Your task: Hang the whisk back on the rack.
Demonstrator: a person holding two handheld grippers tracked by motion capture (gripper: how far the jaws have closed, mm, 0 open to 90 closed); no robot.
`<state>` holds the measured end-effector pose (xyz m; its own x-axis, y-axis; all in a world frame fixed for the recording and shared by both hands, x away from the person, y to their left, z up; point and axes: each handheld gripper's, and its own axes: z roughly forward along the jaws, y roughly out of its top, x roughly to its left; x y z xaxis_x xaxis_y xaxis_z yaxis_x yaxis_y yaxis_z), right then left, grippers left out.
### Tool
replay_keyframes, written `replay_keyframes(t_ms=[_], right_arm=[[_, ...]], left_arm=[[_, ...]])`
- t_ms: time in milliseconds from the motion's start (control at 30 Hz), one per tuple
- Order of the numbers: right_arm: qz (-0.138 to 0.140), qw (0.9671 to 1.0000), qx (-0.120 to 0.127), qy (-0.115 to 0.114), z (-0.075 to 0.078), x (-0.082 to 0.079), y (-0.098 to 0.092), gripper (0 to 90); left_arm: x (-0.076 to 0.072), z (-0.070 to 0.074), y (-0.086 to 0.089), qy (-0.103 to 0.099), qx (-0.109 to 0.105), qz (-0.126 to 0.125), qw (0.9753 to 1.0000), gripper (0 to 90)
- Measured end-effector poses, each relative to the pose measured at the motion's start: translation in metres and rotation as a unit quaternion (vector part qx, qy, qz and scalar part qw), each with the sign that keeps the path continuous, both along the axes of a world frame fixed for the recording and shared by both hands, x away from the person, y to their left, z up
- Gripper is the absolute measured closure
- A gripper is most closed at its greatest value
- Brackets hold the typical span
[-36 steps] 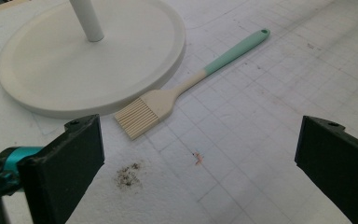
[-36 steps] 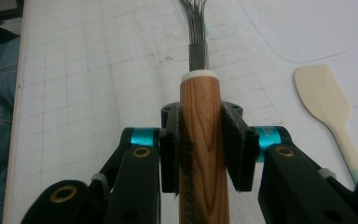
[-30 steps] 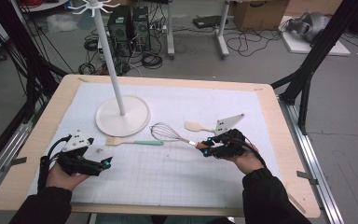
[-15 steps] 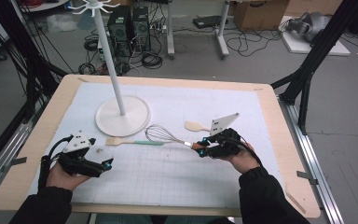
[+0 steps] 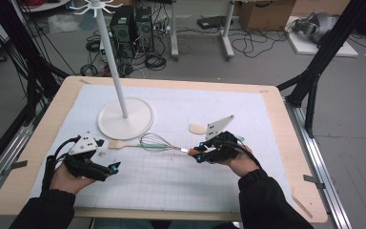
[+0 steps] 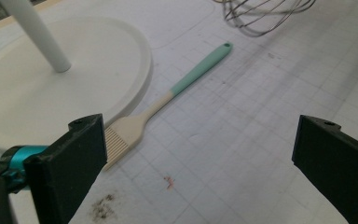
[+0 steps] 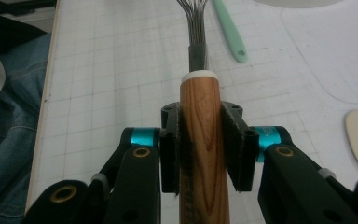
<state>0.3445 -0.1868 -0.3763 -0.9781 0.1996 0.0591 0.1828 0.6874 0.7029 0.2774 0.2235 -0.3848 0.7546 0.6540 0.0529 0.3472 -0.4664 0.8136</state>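
The right gripper has its black jaws clamped on the brown wooden handle of the wire whisk, whose steel loops reach out past the fingertips above the white gridded mat. The left gripper holds its jaws wide apart over the mat. Just beyond its left jaw lies a cream-bristled pastry brush with a mint-green handle, and past that stands the round white base of a pole stand.

Bare mat lies between both claws; stand base and brush block beyond.
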Motion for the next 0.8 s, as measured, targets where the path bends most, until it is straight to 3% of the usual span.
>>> replay_keyframes(t_ms=[300, 533, 800], right_arm=[[0.024, 0.9997, -0.005, -0.002, 0.005, 0.003, 0.02, 70.2], [0.043, 0.999, -0.01, 0.004, 0.007, 0.009, 0.036, 70.2], [0.066, 0.9973, -0.032, 0.003, 0.009, 0.013, 0.059, 70.2]], left_arm=[[0.01, 0.029, -0.019, 0.0, 0.017, -0.053, 0.9985, 10.5], [0.018, 0.044, -0.041, 0.01, 0.038, -0.115, 0.9926, 27.3], [0.021, 0.049, -0.06, 0.019, 0.06, -0.145, 0.9874, 33.1]])
